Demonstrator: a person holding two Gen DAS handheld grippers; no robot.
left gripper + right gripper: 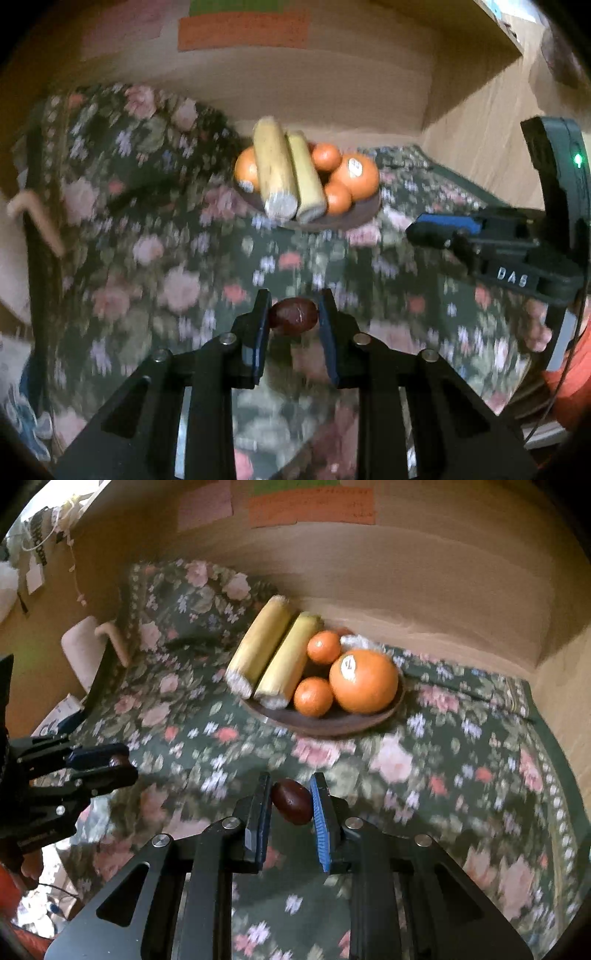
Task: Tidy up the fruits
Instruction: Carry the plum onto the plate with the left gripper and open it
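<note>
Floral tablecloth [155, 236]; right tool [436, 230] body reads "DAS".

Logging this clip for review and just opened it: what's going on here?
A person holds two grippers over a floral tablecloth. The left gripper is shut on a dark red fruit, and the right gripper is shut on another one. Ahead, a wooden bowl already holds oranges and two corn cobs.

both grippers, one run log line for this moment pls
left gripper: shut on date | right gripper: shut on second date | plate: corn, oranges
</note>
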